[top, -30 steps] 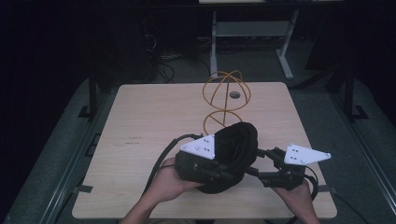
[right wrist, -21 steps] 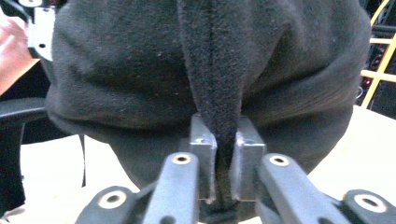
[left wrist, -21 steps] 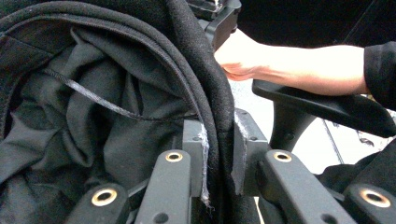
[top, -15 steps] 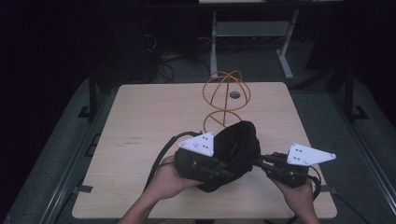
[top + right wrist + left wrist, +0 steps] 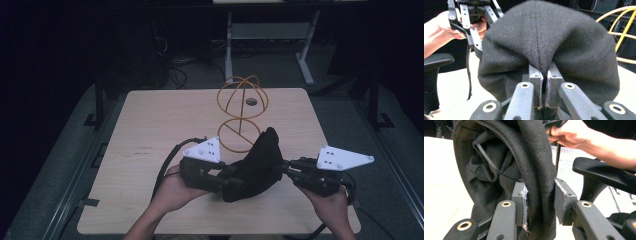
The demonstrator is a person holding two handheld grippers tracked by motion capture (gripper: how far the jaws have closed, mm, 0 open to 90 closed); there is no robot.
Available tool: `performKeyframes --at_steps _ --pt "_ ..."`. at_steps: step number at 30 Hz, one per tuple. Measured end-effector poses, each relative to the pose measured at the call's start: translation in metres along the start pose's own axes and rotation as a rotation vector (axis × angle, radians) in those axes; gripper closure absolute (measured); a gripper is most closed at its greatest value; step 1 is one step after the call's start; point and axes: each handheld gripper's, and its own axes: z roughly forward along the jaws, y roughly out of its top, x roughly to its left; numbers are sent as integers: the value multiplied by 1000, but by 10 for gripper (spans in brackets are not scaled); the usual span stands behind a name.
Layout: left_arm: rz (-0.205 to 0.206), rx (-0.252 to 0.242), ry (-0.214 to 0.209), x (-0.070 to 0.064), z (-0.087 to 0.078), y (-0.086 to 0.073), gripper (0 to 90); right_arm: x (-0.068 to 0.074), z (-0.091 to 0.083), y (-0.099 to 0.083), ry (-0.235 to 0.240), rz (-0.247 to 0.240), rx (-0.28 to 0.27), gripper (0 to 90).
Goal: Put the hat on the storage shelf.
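A black fabric hat [image 5: 257, 162] hangs between my two grippers above the near half of the wooden table [image 5: 150, 130]. My left gripper [image 5: 231, 181] is shut on the hat's thick rim [image 5: 536, 170], and the lining and a thin cord show inside the hat. My right gripper [image 5: 286, 169] is shut on a fold of the hat's crown [image 5: 544, 37] along its seam. The left gripper [image 5: 471, 20] and its hand appear behind the hat in the right gripper view.
A yellow wire stand [image 5: 242, 112] of two hoops and a round cage rises just behind the hat [image 5: 621, 32]. A round hole [image 5: 251, 101] lies in the table's far part. A black chair armrest [image 5: 604, 173] sits beyond the table edge.
Both grippers have lifted the hat slightly and drawn it toward the near edge. The hat has stretched a little wider between them.
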Motion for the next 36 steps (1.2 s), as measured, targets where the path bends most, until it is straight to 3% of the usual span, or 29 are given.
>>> performKeyframes --at_steps 4,16,24,36 --pt "10 -12 29 -1 -4 -2 605 -1 -2 9 -8 -4 6 857" --pt "-13 -6 136 5 -34 -20 513 -14 -17 32 -58 15 -6 858" --pt "-61 8 215 15 -57 -52 469 -35 -20 56 -99 53 25 856" --pt "-101 68 331 31 -67 -102 374 -64 -13 98 -166 42 64 854"
